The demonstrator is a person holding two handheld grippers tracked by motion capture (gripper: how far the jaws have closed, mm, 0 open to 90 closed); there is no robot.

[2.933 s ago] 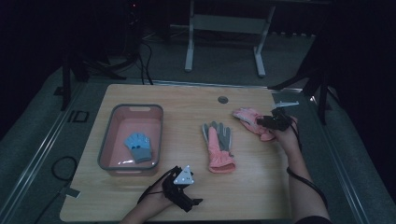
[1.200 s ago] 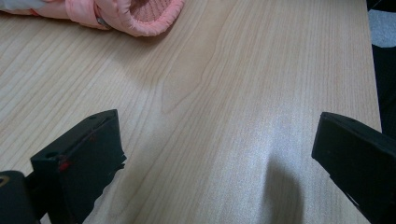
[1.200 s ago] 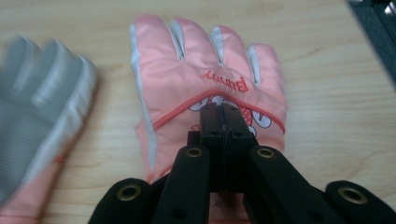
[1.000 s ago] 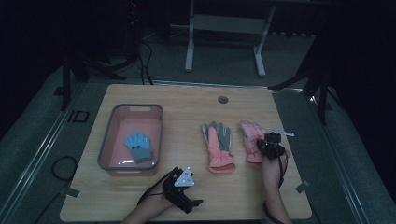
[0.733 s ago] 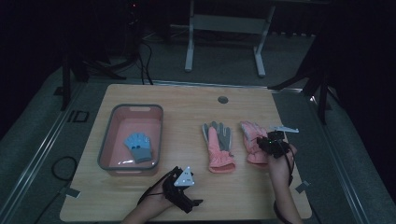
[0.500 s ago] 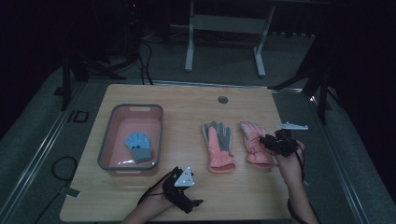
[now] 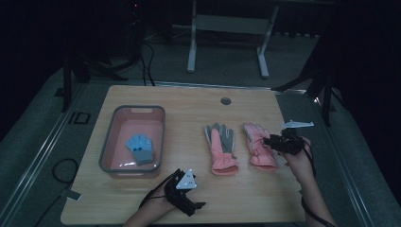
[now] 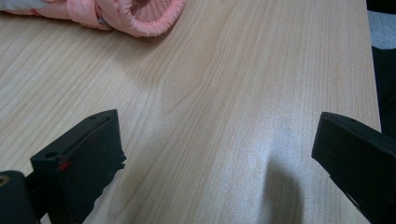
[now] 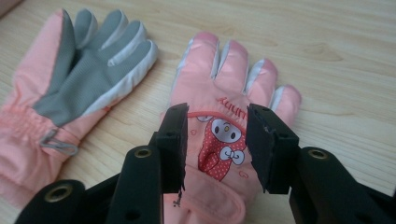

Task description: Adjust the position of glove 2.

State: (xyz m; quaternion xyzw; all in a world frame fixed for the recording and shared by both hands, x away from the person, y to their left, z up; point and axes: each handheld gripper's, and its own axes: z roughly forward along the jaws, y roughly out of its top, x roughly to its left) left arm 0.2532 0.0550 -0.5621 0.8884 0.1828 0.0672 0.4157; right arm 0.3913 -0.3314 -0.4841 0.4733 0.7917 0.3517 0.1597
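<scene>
hovering above the right-hand pink glove (image 9: 224, 140), the right gripper (image 9: 217, 144) has its jaws part-way apart; they have just been opening, and nothing is pinched between them. seen through the gap: a cartoon patch on the back of that glove, which lies flat on the table, fingers pointing away from the person. in the high view the same right gripper (image 7: 274, 142) sits at the outer edge of this glove (image 7: 257, 151), near the table's right side; whether a jaw tip grazes the fabric is hard to tell from up there.

left gripper (image 7: 198, 205) rests low at the near edge of the table (image 7: 189, 101), jaws spread wide, bare wood between them. its own view catches the cuff of the other pink glove (image 8: 135, 14) well ahead of the jaws.

that second glove (image 7: 221, 149) lies palm up, grey palm showing, just beside the first, the two apart by a narrow strip of wood.

further left: a pink tray (image 7: 113, 142) with grey rim, holding a small blue glove (image 7: 141, 149). a round hole (image 7: 225, 100) sits near the table's far edge.
</scene>
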